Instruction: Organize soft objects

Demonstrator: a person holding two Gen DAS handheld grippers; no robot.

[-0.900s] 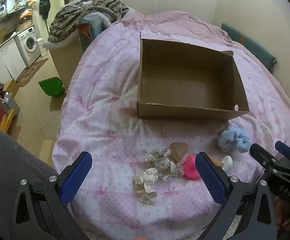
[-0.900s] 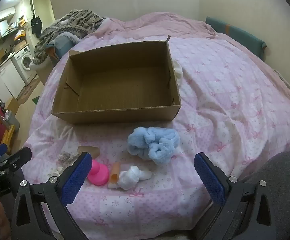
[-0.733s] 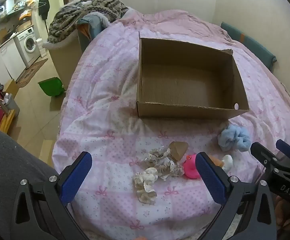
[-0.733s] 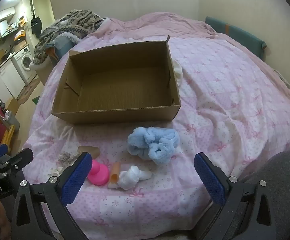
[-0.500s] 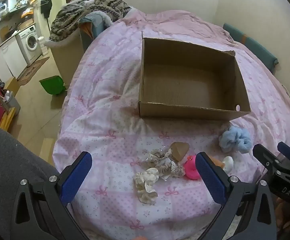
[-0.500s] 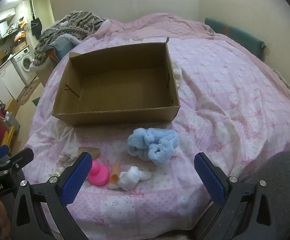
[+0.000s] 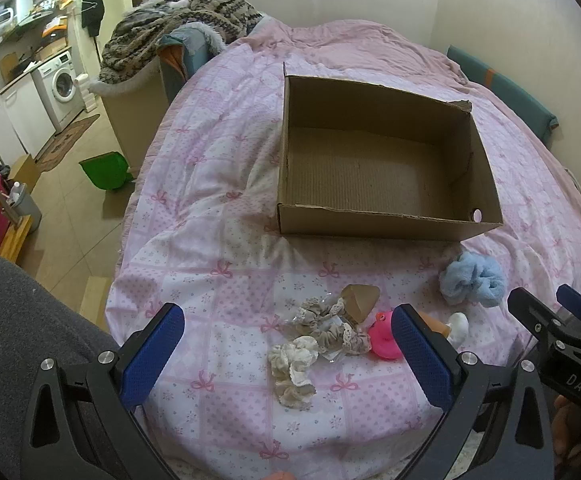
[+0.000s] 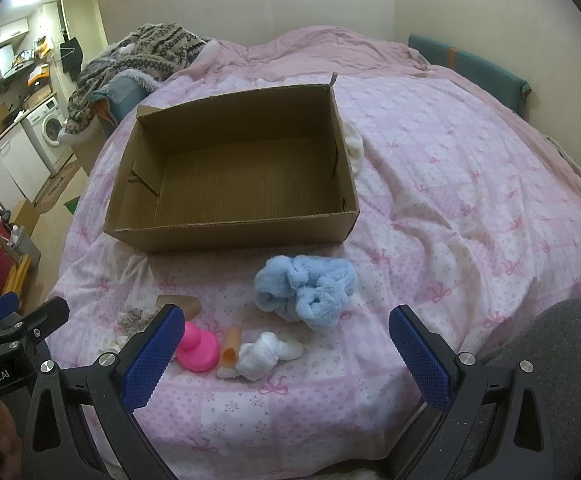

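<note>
An empty cardboard box (image 7: 386, 226) (image 8: 234, 236) sits on the pink quilt. In front of it lie a fluffy blue cloth (image 7: 472, 278) (image 8: 306, 288), a pink toy (image 7: 384, 340) (image 8: 198, 348), a white bundle (image 8: 264, 354), a beige scrunchie (image 7: 326, 324) and a cream scrunchie (image 7: 292, 372). My left gripper (image 7: 286, 344) hangs open above the scrunchies, holding nothing. Open too, my right gripper (image 8: 282, 340) hovers over the white bundle and the blue cloth.
The bed's quilt (image 8: 450, 184) stretches wide to the right. A patterned blanket (image 7: 178, 24) is heaped at the far left corner. On the floor at left stand a green bin (image 7: 104, 170) and a washing machine (image 7: 62, 80). Grey-clad knees (image 7: 14, 320) flank the view.
Both views shifted only slightly; the objects on the quilt lie where they were and both grippers stay wide open.
</note>
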